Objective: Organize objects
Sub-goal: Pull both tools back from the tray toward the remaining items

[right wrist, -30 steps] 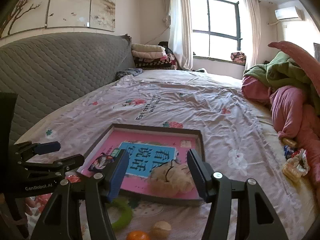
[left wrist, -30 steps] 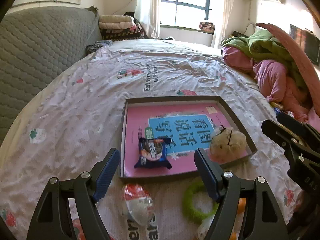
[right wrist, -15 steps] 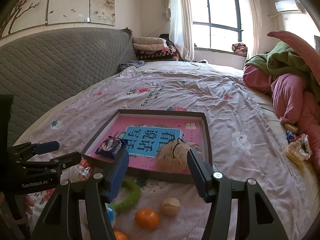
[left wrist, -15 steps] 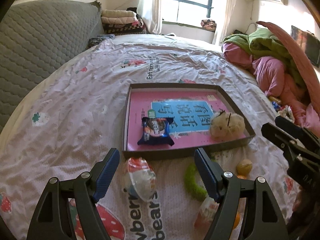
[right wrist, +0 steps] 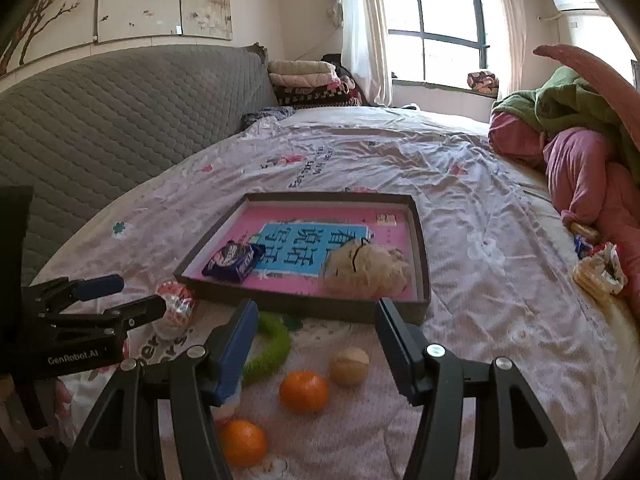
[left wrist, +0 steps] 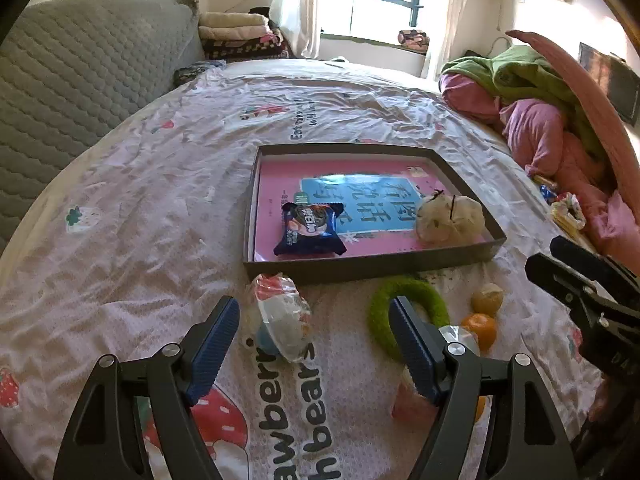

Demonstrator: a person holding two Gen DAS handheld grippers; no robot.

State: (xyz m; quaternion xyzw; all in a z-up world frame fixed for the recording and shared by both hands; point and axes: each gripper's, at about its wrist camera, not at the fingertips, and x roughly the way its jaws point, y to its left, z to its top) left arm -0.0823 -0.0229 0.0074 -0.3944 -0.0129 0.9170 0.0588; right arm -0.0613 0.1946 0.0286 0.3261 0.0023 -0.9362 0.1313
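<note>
Bedroom, bed with a strawberry-print sheet; the shallow box tray sits mid-bed, already holding a blue snack packet and a pale fuzzy toy.

Loose stuff is all on the near side of the tray: clear-wrapped capsule toy, green ring, a tan ball, two oranges.

Your left gripper has its fingers spread, nothing between the pads. The capsule toy lies straight ahead in the gap, slightly left of centre and just past the tips. Its long axis runs near-to-far and slightly toward the right, roughly along the fingers, so the pads would close across its narrow width. No wrist roll needed, I'd say.

Your right gripper is spread too, and empty. The nearer of the tray-side orange and the tan ball sit just ahead between its fingers; green ring is off its left finger.

Left hand is nearer the capsule toy, right hand nearer the fruit. My guess: left goes forward and down on the capsule, then it's a short carry far-side into the tray. Wrapper looks slick and crinkly, so it may slip.
</note>
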